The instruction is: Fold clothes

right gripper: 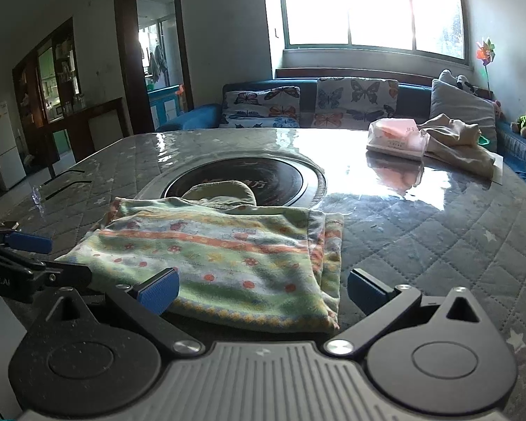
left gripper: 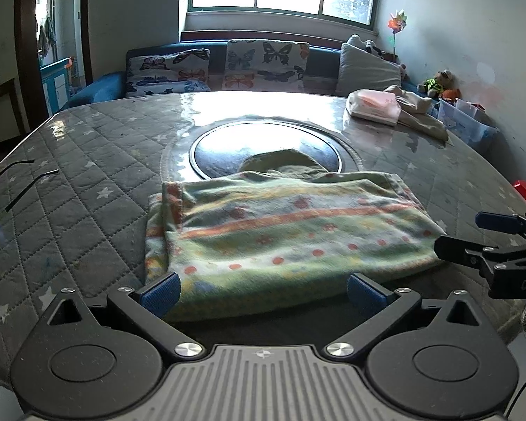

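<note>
Folded green patterned garment [left gripper: 284,231] lies flat on quilted table [left gripper: 80,193], partly over round black inset [left gripper: 228,147]. Left gripper [left gripper: 263,293] and right gripper [right gripper: 263,291] hover at its near edge, jaws spread apart, holding nothing.

Home living room: blue sofa [right gripper: 207,114] with butterfly-print cushions [right gripper: 354,100] under a wide window [right gripper: 368,7], stuffed toys [left gripper: 438,84] and a pinwheel [right gripper: 485,51] in the corner. Quilted star-pattern tabletop [left gripper: 87,182] under clear plastic, tissue pack [right gripper: 396,138] on it. Fridge [right gripper: 1,144] and glass-front cabinet [right gripper: 58,77] stand by the doorway [right gripper: 157,56].
</note>
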Motion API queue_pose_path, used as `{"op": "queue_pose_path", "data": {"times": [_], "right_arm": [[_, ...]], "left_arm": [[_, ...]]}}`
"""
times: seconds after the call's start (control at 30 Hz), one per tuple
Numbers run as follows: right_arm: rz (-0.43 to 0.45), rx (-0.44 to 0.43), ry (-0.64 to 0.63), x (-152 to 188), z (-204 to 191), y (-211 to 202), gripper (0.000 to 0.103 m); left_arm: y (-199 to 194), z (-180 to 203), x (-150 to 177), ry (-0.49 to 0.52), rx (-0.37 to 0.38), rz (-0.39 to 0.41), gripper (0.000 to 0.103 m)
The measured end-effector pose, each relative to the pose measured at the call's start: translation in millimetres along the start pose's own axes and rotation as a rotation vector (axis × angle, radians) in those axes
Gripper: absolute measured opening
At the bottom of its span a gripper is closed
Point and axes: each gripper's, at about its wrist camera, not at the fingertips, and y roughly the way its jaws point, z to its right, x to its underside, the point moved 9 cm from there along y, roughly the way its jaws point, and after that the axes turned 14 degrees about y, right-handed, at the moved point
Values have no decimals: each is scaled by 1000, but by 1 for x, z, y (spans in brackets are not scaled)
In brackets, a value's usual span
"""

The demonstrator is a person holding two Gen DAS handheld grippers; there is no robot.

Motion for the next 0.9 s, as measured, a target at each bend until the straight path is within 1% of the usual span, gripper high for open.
{"op": "queue_pose_path", "data": {"times": [0.13, 0.37, 0.67, 0.8, 0.9], "right_arm": [[5, -9, -2, 4, -1, -7, 103], [5, -9, -13, 13, -4, -14, 103], [9, -2, -37, 19, -7, -21, 103], [-13, -13, -51, 20, -11, -19, 103], [-33, -28, -70, 18, -17, -13, 103]], "left_arm": [[-3, 7, 5, 1, 3, -12, 103], [-10, 22, 12, 35, 0, -16, 103], [-12, 31, 17, 53, 6, -26, 103], [-12, 28, 14, 47, 11, -21, 103], [-9, 17, 12, 30, 7, -20, 103]]}}
